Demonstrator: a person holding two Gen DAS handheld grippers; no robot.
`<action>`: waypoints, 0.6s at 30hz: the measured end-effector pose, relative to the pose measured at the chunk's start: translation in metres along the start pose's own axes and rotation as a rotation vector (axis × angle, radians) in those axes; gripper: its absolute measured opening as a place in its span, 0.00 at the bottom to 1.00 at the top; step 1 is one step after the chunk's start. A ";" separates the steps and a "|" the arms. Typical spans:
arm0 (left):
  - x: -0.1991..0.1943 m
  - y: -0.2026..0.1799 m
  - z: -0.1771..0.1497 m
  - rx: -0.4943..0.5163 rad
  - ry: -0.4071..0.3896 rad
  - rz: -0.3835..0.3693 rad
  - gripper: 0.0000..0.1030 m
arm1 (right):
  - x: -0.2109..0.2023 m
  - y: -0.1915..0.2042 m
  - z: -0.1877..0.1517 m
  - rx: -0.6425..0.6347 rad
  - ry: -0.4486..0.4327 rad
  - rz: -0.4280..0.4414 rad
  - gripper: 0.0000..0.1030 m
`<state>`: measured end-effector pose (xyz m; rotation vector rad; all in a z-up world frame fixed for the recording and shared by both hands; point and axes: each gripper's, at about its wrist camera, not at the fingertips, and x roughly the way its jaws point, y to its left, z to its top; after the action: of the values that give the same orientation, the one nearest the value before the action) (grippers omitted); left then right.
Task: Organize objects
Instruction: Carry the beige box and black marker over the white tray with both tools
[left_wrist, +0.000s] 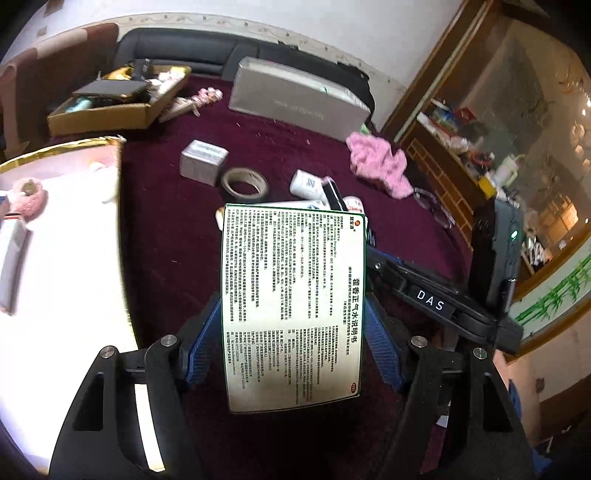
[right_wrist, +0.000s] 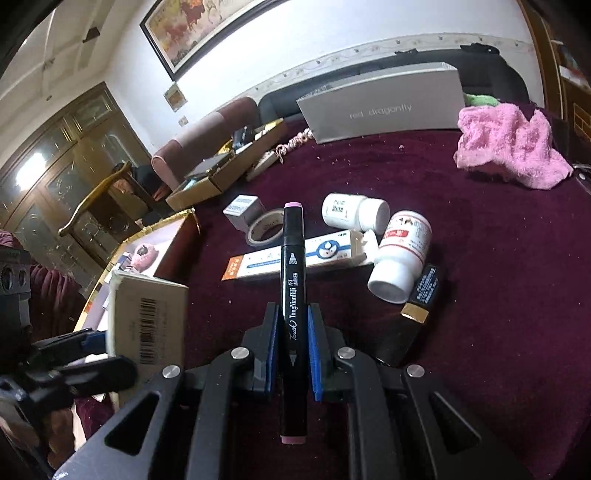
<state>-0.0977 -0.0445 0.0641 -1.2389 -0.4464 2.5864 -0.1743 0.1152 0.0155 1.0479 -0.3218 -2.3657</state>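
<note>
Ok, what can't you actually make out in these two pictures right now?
- Left wrist view: the white tray is washed out by glare and cut off by the left edge; its contents are unclear.
- Left wrist view: the held box hides the items behind it.
- Right wrist view: the cardboard box contents are too small and cluttered to tell.

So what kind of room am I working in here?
Most likely a home living room: a dark sofa behind the maroon-covered table, a framed painting on the wall, and glass-fronted wooden cabinets.
</note>
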 end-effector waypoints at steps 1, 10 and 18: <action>-0.007 0.005 0.001 -0.008 -0.011 -0.003 0.71 | 0.000 -0.001 0.000 0.007 0.000 0.007 0.12; -0.067 0.075 -0.005 -0.125 -0.101 0.037 0.71 | -0.005 0.020 0.002 0.074 -0.009 0.087 0.12; -0.086 0.141 -0.014 -0.244 -0.124 0.078 0.71 | 0.011 0.098 0.018 -0.011 0.044 0.183 0.12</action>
<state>-0.0453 -0.2018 0.0649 -1.1931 -0.7733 2.7507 -0.1572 0.0274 0.0616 1.0183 -0.3722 -2.1766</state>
